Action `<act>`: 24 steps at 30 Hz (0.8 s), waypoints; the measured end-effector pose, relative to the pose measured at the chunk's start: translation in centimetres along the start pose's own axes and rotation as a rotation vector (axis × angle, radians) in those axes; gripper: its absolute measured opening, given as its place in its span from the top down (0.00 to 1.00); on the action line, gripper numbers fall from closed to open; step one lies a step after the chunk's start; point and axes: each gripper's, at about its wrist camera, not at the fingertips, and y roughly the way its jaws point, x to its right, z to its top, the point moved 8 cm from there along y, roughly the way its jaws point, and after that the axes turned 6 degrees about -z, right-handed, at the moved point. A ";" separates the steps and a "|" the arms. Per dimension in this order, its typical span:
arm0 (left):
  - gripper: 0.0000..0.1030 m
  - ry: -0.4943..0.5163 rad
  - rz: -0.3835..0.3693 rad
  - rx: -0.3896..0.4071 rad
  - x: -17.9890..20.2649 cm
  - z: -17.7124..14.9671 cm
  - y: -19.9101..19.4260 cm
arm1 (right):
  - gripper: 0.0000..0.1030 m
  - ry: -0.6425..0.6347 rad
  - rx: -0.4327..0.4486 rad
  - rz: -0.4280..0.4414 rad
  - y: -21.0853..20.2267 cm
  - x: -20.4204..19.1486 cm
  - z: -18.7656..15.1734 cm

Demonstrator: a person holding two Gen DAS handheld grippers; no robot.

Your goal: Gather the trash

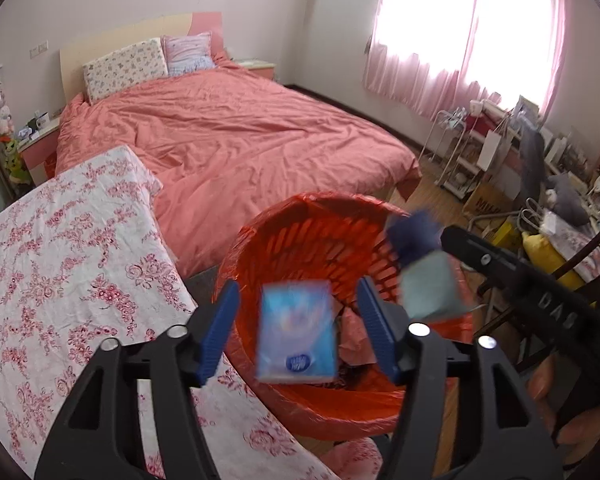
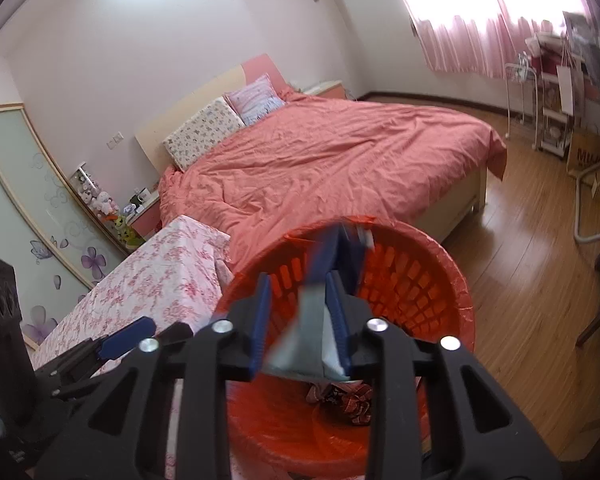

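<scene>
A red slatted bin (image 1: 300, 240) lined with a red bag stands on the floor below both grippers. My left gripper (image 1: 298, 292) is open over the bin. A blurred blue tissue pack (image 1: 298, 336) is in the gap between its blue pads, with space on either side. My right gripper (image 2: 298, 280) is also over the bin (image 2: 440, 264) and open. A blurred grey-and-dark-blue packet (image 2: 312, 320) lies against its right pad, clear of the left one. That packet (image 1: 424, 272) shows at the right of the left wrist view. Crumpled wrappers (image 2: 352, 398) lie in the bin's bottom.
A table with a red-flowered cloth (image 1: 60, 280) adjoins the bin on the left. A bed with a coral cover (image 1: 240, 140) lies behind. Wooden floor (image 2: 520, 260) stretches right toward shelves, boxes and bags (image 1: 500, 168). A person's hand (image 1: 548, 400) holds the right gripper.
</scene>
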 end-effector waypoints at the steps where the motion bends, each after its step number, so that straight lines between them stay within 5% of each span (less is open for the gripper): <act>1: 0.38 -0.007 0.004 -0.007 -0.2 -0.1 0.3 | 0.62 0.004 -0.005 -0.006 0.4 0.2 -0.1; 7: 0.33 -0.032 0.067 0.016 -1.9 -1.2 -2.1 | 0.33 -0.036 0.035 -0.058 -0.8 0.1 -0.9; 14: 0.11 -0.057 0.210 0.141 -5.0 -3.4 -9.6 | 0.05 -0.103 0.166 -0.147 -6.6 -2.5 -1.7; 24: 0.04 -0.172 0.426 0.249 -9.6 -9.7 -19.9 | 0.04 -0.246 0.311 -0.373 -15.5 -6.6 -6.6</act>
